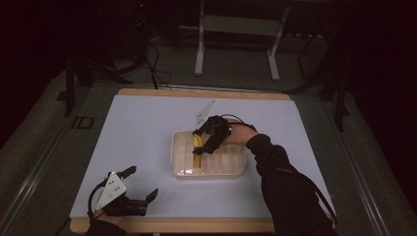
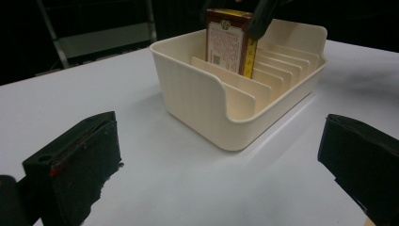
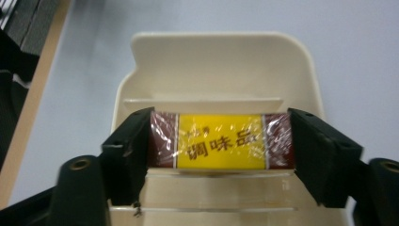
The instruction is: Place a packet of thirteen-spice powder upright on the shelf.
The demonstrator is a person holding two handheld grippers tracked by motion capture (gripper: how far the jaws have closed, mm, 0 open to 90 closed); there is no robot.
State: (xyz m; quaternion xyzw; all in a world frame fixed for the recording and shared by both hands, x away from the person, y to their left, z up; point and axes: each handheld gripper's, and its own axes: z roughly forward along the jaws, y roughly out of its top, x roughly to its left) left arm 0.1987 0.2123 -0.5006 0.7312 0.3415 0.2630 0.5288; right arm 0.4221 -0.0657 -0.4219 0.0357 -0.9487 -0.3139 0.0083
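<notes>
**Open table all around, tight slots in the rack**

The table (image 1: 142, 137) lies bare on every side of the cream rack (image 1: 209, 160), so a tool can pass there. Inside the rack, thin dividers (image 2: 275, 70) leave only narrow slots. The right tool (image 1: 209, 140) and its box (image 3: 220, 141) block the slot near the rack's left end. The left tool (image 1: 133, 189) rests well apart, near the front edge.
</notes>
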